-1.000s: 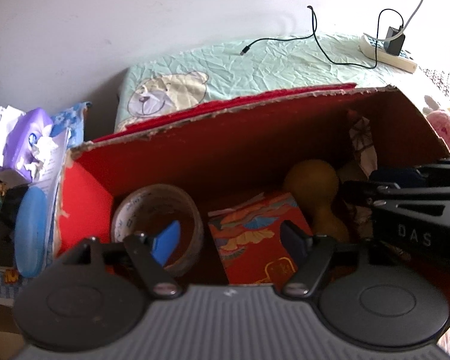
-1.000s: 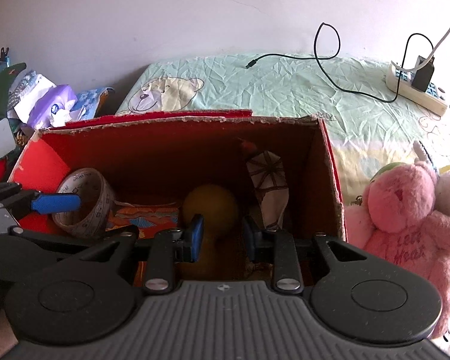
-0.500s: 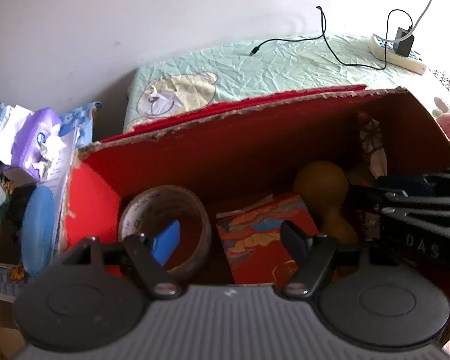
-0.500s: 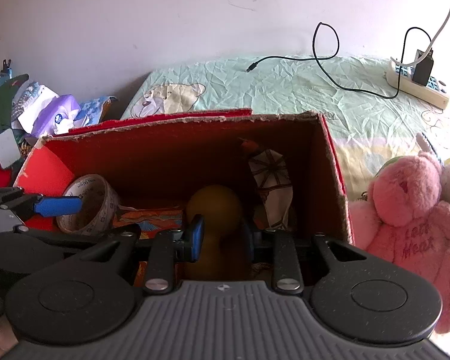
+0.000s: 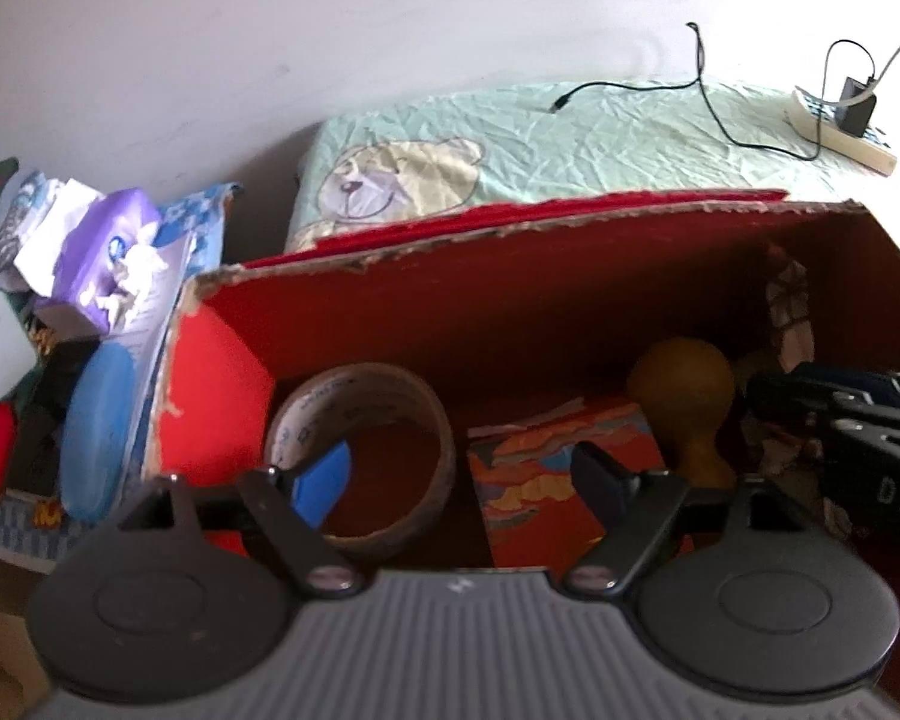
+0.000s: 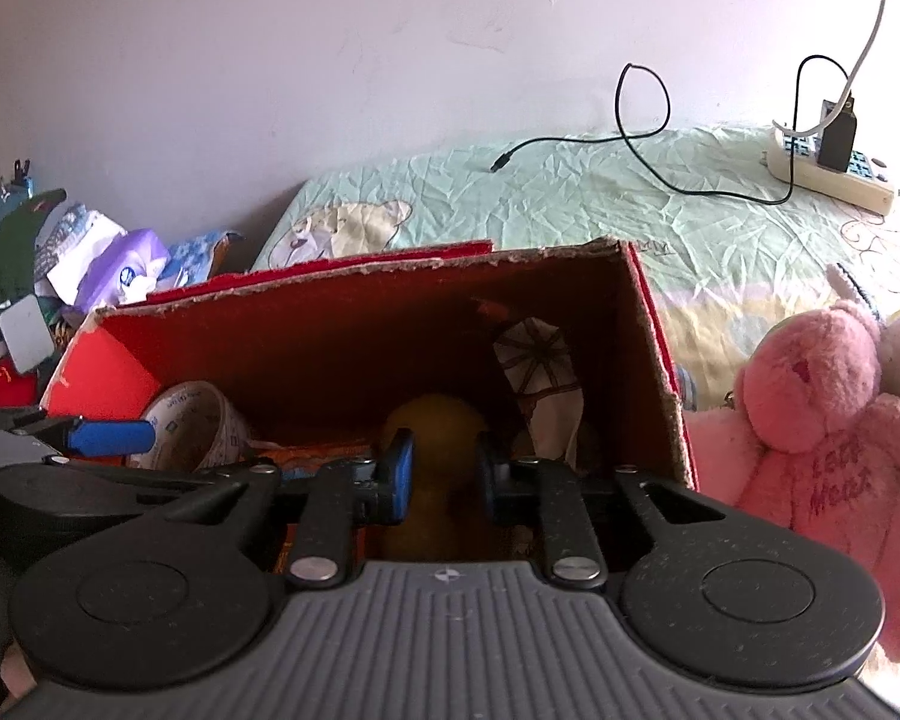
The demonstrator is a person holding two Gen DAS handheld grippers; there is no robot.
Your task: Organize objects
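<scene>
Right tongs [image 6: 441, 474] have just narrowed around the yellow gourd [image 6: 435, 426] (contact unclear); left tongs [image 5: 462, 477] widened, empty.

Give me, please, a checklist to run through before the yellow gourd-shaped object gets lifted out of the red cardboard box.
1. Yellow gourd-shaped object sits inside the right gripper, whose jaws have just been closing: ok.
2. Pads pressing on it: cannot tell.
3. Left gripper open, jaws just been opening, holding nothing: ok.
4. Left gripper clear of the brown tape roll: cannot tell; one finger overlaps its ring.
5. Red cardboard box open above: ok.
</scene>
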